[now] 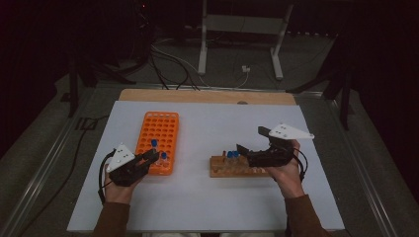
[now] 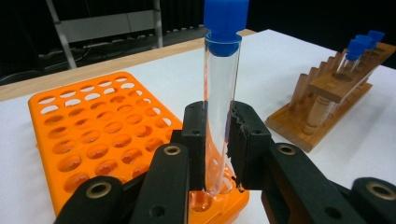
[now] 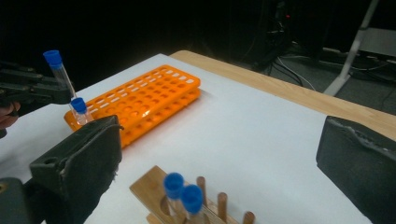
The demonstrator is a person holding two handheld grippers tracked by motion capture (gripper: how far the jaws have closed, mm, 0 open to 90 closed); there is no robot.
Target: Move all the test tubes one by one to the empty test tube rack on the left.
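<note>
1. The left gripper (image 2: 217, 140) is clamped on a tube (image 2: 221, 102), its foot entering a near hole of the orange rack (image 2: 84, 140); tilting could jam it (or crack the glass).
2. The right gripper (image 3: 219, 158) gapes empty over the wooden rack (image 3: 149, 191); it might knock the capped tubes (image 3: 183, 192).

tube (image 2: 219, 93) foot seemingly hidden by jaws
</note>
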